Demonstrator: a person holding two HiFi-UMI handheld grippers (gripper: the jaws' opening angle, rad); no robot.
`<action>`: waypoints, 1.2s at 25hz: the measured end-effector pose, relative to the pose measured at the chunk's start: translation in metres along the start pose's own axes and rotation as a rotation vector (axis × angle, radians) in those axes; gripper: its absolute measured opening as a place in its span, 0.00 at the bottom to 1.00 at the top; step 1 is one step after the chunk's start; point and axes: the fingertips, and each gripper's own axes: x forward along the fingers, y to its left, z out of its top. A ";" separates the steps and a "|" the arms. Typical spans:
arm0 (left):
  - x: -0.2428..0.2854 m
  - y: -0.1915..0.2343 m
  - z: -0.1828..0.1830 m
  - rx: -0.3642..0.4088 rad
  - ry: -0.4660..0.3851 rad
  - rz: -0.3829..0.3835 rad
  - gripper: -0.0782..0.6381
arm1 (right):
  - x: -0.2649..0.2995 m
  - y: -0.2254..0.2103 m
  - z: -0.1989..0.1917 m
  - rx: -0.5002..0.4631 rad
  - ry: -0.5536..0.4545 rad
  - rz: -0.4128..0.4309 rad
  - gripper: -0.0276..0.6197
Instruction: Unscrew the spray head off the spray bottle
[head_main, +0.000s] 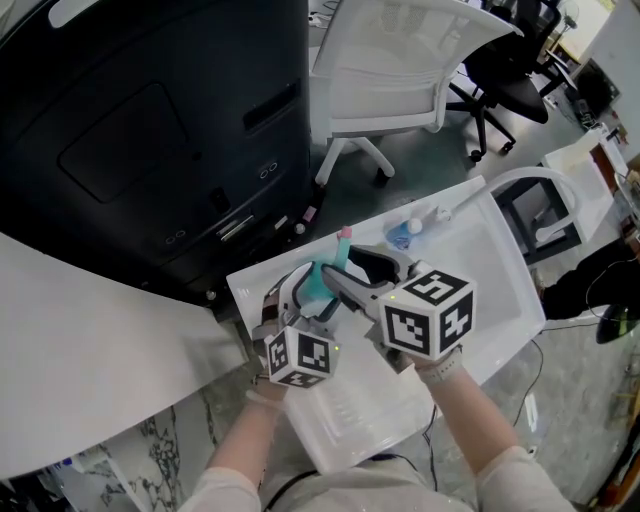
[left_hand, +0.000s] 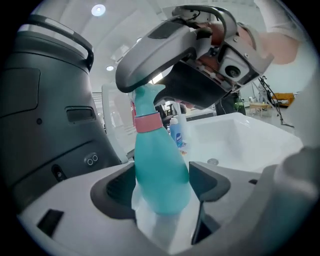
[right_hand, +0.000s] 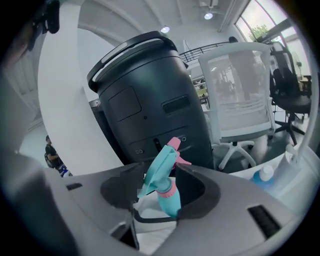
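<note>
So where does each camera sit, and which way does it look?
Head view: on the person's head, looking steeply down at the white basin; forearms, left tongs and right tongs show.
Left gripper view: on the left tongs, looking along its jaws, clamped on the spray bottle.
Right gripper view: on the right tongs, looking along its jaws around the spray head.
Shared: all show the bottle; both gripper views, the black unit.
</note>
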 end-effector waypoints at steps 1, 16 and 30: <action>0.000 0.000 0.000 -0.003 -0.008 -0.013 0.58 | 0.000 0.001 -0.001 -0.020 0.002 0.018 0.36; -0.004 -0.001 -0.001 -0.002 -0.033 -0.119 0.57 | -0.028 0.004 -0.013 -0.297 0.033 0.059 0.32; -0.004 0.005 -0.004 -0.041 -0.028 -0.082 0.57 | -0.008 0.011 -0.008 -0.187 -0.036 -0.045 0.38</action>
